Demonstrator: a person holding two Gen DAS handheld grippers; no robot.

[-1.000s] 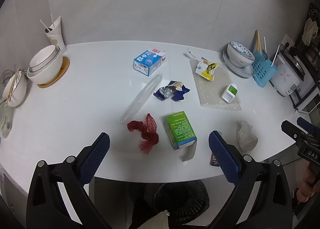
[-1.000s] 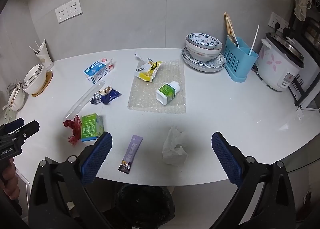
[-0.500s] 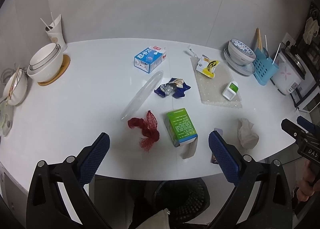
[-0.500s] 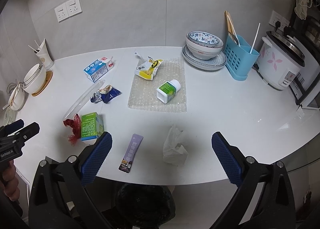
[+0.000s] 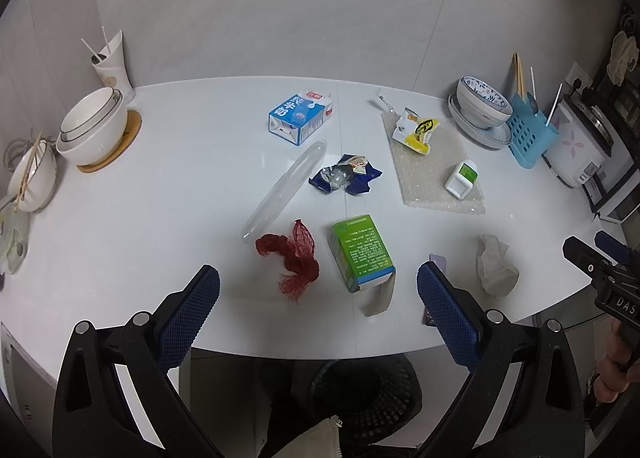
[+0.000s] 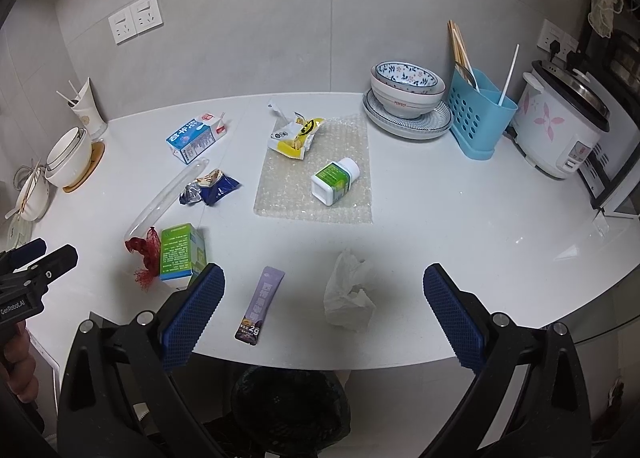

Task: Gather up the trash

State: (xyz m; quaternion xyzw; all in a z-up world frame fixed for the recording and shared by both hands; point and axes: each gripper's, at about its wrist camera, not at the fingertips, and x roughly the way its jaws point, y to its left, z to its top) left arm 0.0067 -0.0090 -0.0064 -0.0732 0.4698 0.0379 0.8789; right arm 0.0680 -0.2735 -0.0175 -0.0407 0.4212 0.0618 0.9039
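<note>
Right wrist view: both tools gape wide and empty over the littered worktop (image 6: 460, 218), bin (image 6: 292, 410) below its near edge.

Nearest the right tool (image 6: 324, 310), a crumpled tissue (image 6: 348, 294) lies just ahead between its fingers: featherlight and soft, best pinched at its bulk. Left of it lies a flat, slick purple sachet (image 6: 258, 306), likely needing an edge grip. Ahead of the left tool (image 5: 318, 290) sit a limp red mesh net (image 5: 294, 258) and a stiff green carton (image 5: 362, 252); farther off, a crinkly blue wrapper (image 5: 344, 178), then a clear plastic tube (image 5: 286, 188) that may roll.
</note>
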